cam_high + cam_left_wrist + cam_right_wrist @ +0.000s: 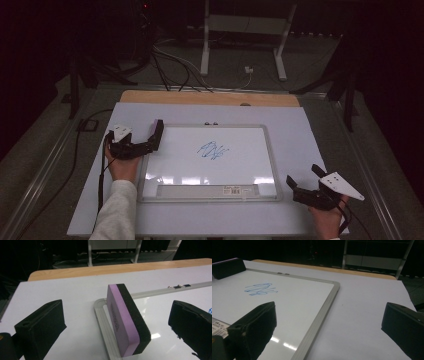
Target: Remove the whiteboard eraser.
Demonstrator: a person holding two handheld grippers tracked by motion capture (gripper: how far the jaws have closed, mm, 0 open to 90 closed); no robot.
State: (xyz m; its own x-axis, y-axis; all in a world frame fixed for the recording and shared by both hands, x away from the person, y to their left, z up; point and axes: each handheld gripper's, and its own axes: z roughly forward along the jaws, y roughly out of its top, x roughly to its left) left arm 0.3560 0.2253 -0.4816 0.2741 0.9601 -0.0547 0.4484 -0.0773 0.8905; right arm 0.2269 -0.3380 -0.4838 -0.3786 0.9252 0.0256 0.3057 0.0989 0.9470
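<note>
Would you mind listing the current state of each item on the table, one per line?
Eraser: standing on edge at the whiteboard's corner, ungripped.
Whiteboard: lying flat, blue scribble not yet wiped.
Left gripper: open, jaws either side of the eraser.
Right gripper: open, empty, beside the whiteboard's right edge.

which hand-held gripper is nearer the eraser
Left. The left hand-held gripper is open with the eraser standing on edge between its jaws at the whiteboard corner. The right hand-held gripper is open beside the opposite near corner.

dim room | glare on whiteboard (pixel 210 179) | dark surroundings | slight blur
</note>
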